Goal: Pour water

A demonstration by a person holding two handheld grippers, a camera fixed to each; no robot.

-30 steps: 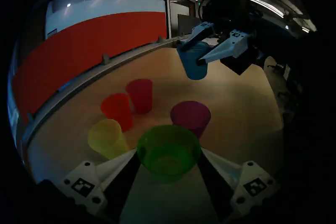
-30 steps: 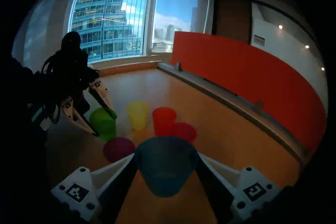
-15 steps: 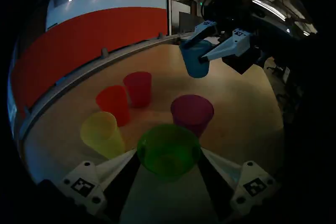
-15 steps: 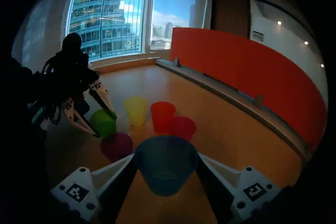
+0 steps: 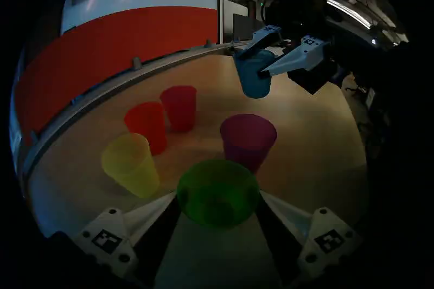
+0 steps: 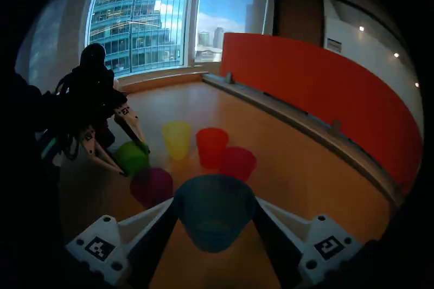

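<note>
1. Blue cup point(image 6: 214, 214) sits between the fingers of the right gripper point(image 6: 214, 207), both fingers pressing its sides, mouth up. There is a pale patch at the bottom, but I cannot tell if it is water.
2. In the left gripper view, the same blue cup point(image 5: 253, 76) is far ahead and up to the right. It is lifted clear of the table, roughly upright, and clamped by the right gripper point(image 5: 252, 69).
3. Green cup point(image 5: 218, 191) is clamped between both fingers of the left gripper point(image 5: 217, 205), mouth facing the camera. The inside is dark, so the contents cannot be told.
4. In the right gripper view, the green cup point(image 6: 130, 157) is ahead-left, held in the left gripper point(image 6: 133, 160) low by the table. I cannot tell whether it touches the table.
5. Purple cup point(image 5: 248, 138) stands upright just ahead of the left gripper's fingers, a bit right and right behind the green cup. From the right gripper it is just ahead-left point(image 6: 151, 186), between the blue and green cups. No contents are visible.
6. Yellow cup point(image 5: 129, 163) is ahead-left of the left gripper, upright on the table. It is farther ahead from the right gripper point(image 6: 177, 139).
7. Orange cup point(image 5: 146, 124) and red cup point(image 5: 179, 106) stand just beside each other, beyond the yellow one. From the right gripper, orange point(image 6: 211, 145) is straight ahead and red point(image 6: 236, 163) is nearer, slightly right.
8. All four loose cups stand mouth up on a wooden table point(image 5: 309, 126).
9. An orange-red wall panel point(image 5: 108, 45) runs along the far table edge, and a window point(image 6: 141, 18) lies beyond it.
</note>
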